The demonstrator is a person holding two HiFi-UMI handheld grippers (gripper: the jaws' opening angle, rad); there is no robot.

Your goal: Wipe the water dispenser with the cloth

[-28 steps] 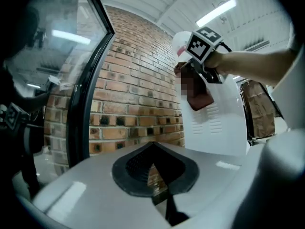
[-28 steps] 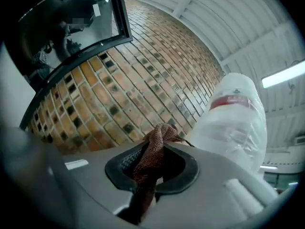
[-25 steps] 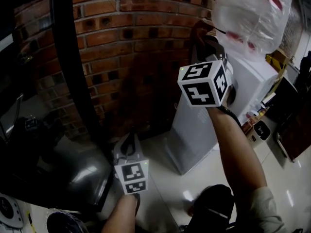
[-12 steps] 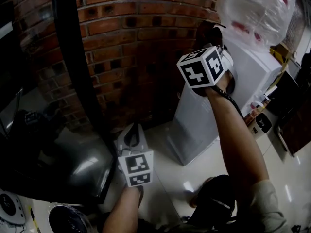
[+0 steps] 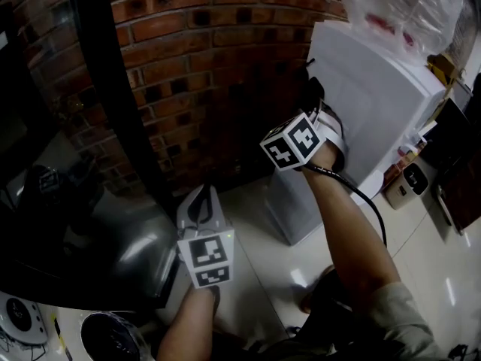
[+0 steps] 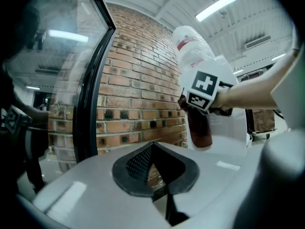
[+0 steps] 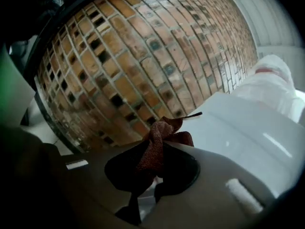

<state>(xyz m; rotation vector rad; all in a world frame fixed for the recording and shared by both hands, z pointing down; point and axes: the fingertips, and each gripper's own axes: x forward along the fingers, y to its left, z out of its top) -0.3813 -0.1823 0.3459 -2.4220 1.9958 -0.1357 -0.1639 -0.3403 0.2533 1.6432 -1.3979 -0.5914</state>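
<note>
The white water dispenser (image 5: 376, 104) stands against the brick wall, with a clear water bottle (image 5: 406, 6) on top of it. My right gripper (image 5: 319, 104) is shut on a reddish-brown cloth (image 5: 313, 89) and holds it against the dispenser's left side wall, below the top edge. In the right gripper view the cloth (image 7: 157, 147) bunches between the jaws, with the dispenser (image 7: 238, 128) to its right. My left gripper (image 5: 200, 201) hangs low, away from the dispenser, shut and holding nothing. From the left gripper view I see the cloth (image 6: 200, 128) hanging under the right gripper's marker cube (image 6: 205, 92).
A brick wall (image 5: 203, 66) runs behind the dispenser. A black door frame (image 5: 113, 111) with dark glass stands to the left. A small white appliance (image 5: 409, 183) and boxes sit on the glossy tiled floor (image 5: 255, 262) at the right.
My right gripper has come down with the cloth from near the bottle's neck along the dispenser's left side. The left gripper has stayed where it was.
</note>
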